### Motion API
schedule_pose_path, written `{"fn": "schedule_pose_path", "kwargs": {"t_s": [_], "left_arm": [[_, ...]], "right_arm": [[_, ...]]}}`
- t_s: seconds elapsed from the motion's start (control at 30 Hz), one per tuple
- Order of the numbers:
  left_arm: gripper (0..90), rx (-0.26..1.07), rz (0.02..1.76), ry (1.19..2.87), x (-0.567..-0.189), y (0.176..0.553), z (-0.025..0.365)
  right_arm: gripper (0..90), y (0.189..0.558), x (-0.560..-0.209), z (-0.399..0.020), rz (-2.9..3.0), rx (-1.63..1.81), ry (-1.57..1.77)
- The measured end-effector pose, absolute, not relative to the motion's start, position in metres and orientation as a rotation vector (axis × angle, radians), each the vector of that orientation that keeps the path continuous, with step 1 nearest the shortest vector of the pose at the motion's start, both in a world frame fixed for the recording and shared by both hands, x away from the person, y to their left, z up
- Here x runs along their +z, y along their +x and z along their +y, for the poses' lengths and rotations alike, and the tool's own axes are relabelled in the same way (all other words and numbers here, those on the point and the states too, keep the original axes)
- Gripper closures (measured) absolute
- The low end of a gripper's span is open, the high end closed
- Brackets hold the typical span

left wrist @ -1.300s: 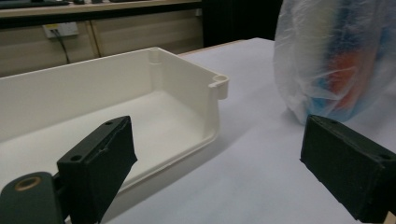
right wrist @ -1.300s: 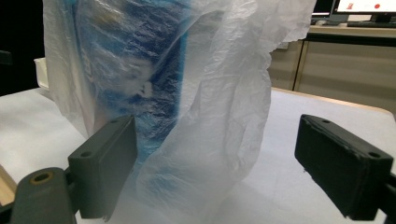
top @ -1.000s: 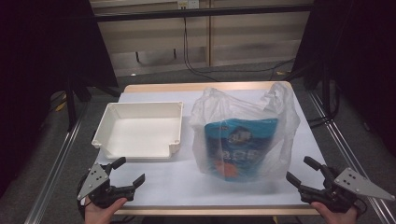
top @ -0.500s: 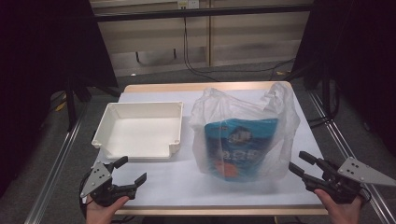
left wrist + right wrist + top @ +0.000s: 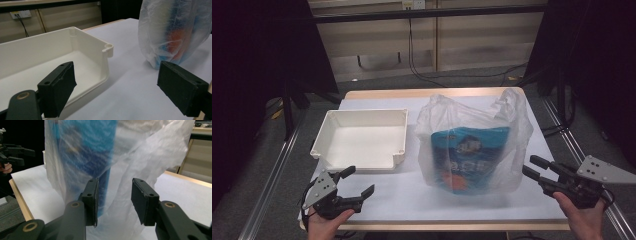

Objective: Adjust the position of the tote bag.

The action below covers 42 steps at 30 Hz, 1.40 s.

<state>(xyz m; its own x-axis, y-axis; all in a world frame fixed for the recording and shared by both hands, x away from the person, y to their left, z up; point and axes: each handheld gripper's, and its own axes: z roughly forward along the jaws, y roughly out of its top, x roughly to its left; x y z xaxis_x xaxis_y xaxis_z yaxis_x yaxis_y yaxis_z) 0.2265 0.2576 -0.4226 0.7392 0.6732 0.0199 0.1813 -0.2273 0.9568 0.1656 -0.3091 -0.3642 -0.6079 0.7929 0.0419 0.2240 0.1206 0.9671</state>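
A translucent white plastic bag (image 5: 472,130) stands right of the table's middle with a blue snack packet (image 5: 469,155) inside. My right gripper (image 5: 529,166) hovers at the bag's right side, pointing at it. Its jaws have just been closing and stand half narrowed, still open, with the bag (image 5: 100,152) just ahead of the right gripper (image 5: 115,181) and nothing pressed between the pads. My left gripper (image 5: 359,181) is at the front left, wide open; its jaws have closed slightly, and the left gripper (image 5: 116,67) has nothing between them.
A white empty tray (image 5: 327,135) sits left of the bag, its near corner (image 5: 108,48) close to my left jaws. White paper (image 5: 412,195) covers the table. The wooden front edge (image 5: 437,226) runs just ahead of both hands. Dark curtains flank the table.
My right gripper has risen, edged toward the bag and narrowed its jaws. The left gripper has stayed in place. Bag and tray have not moved.
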Motion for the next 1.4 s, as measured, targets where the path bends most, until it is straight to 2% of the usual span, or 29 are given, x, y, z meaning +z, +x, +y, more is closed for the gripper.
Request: {"fn": "schedule_pose_path", "kwargs": {"t_s": [0.53,0.73,1.4], "left_arm": [[16.1,0.473,0.593,1.775,-0.402,0.251,0.228],[16.1,0.447,0.585,1.788,-0.409,0.248,0.224],[13.6,0.443,0.609,1.795,-0.416,0.246,0.230]], "right_arm": [[63.6,0.186,-0.337,-0.313,1.938,1.514,0.948],[64.0,0.190,-0.334,-0.311,1.943,1.512,0.954],[55.7,0.237,-0.312,-0.319,1.899,1.516,0.980]]}}
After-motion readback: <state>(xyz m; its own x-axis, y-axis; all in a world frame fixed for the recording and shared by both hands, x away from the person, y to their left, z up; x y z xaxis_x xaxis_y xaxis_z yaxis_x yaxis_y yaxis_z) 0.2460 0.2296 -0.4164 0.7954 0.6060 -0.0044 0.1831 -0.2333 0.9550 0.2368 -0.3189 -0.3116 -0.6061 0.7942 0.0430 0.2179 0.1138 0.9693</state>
